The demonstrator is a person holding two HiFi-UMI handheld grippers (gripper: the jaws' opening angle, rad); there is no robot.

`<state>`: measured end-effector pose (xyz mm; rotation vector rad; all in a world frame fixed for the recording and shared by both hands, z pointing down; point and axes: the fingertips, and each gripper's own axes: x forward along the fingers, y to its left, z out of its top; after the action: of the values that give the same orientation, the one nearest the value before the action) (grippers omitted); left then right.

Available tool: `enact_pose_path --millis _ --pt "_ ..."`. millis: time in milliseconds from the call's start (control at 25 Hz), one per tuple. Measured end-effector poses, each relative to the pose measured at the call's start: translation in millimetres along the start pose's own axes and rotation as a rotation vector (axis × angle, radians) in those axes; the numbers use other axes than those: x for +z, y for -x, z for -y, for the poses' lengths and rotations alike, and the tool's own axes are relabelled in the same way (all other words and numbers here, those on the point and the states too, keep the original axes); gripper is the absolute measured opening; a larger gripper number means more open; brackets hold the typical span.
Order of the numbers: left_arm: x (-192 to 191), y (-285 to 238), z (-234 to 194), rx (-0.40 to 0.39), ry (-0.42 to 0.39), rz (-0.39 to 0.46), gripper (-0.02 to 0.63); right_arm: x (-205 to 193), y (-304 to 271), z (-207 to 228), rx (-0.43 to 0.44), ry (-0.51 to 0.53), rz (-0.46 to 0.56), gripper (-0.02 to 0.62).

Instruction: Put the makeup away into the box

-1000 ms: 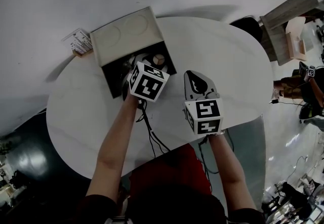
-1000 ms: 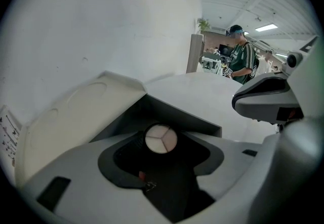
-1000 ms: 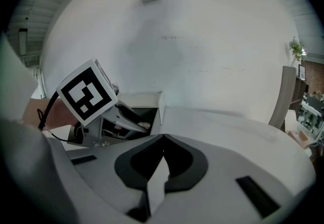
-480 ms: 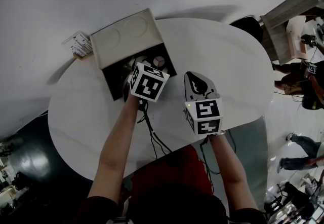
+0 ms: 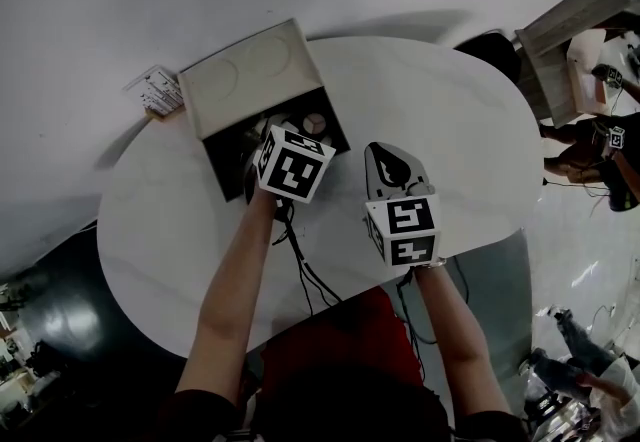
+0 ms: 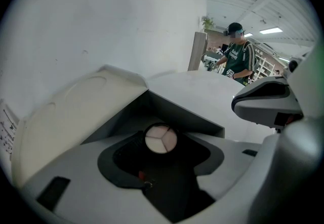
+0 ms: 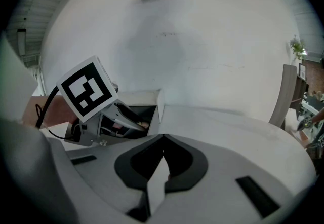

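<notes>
Trouble likeliest at the box (image 5: 225, 155): left tongs (image 5: 275, 138) poised over its near wall, spread apart and gripping nothing, with the round compact (image 6: 161, 138) lying inside on the dark floor, seen through the gap. Probably little left to do, with no other makeup showing on the counter (image 5: 450, 120). Could catch the near wall on the way out and drag or tip the box. Could also brush the compact and skid it toward a small reddish bit (image 6: 142, 174) lower down, too dim to name. Best lifted straight up before swinging aside.

Right tongs (image 5: 385, 158) pressed together and empty, near the box's right corner but apart from it. Well placed to steady the box, equally able to nudge it.

Lid (image 5: 245, 75) thrown back on the far side. A shove that way likely to drive it against the striped card stack (image 5: 155, 87) just beyond, by the counter's rim; whether on the counter or past it, not clear. Cables (image 5: 300, 275) trailing over the near rim, apt to snag on a quick pull. Farther off, wooden furniture (image 5: 575, 25) and a person (image 6: 238, 58), neither in the way.
</notes>
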<state>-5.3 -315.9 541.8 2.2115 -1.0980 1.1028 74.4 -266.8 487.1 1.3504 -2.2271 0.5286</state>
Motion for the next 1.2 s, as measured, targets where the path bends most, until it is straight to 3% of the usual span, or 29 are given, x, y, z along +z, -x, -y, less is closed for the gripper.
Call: enact_pose_path --millis 440,1200 --pt "1.6 1.4 0.3 -0.007 0.002 0.012 0.238 1.7 -1.6 -0.9 0.000 -0.003 -0.002 0.014" --pt "11.0 26.8 1.9 0.006 0.013 0.115 0.238 4.7 15.7 -1.3 -0.010 -0.003 0.023 0.014"
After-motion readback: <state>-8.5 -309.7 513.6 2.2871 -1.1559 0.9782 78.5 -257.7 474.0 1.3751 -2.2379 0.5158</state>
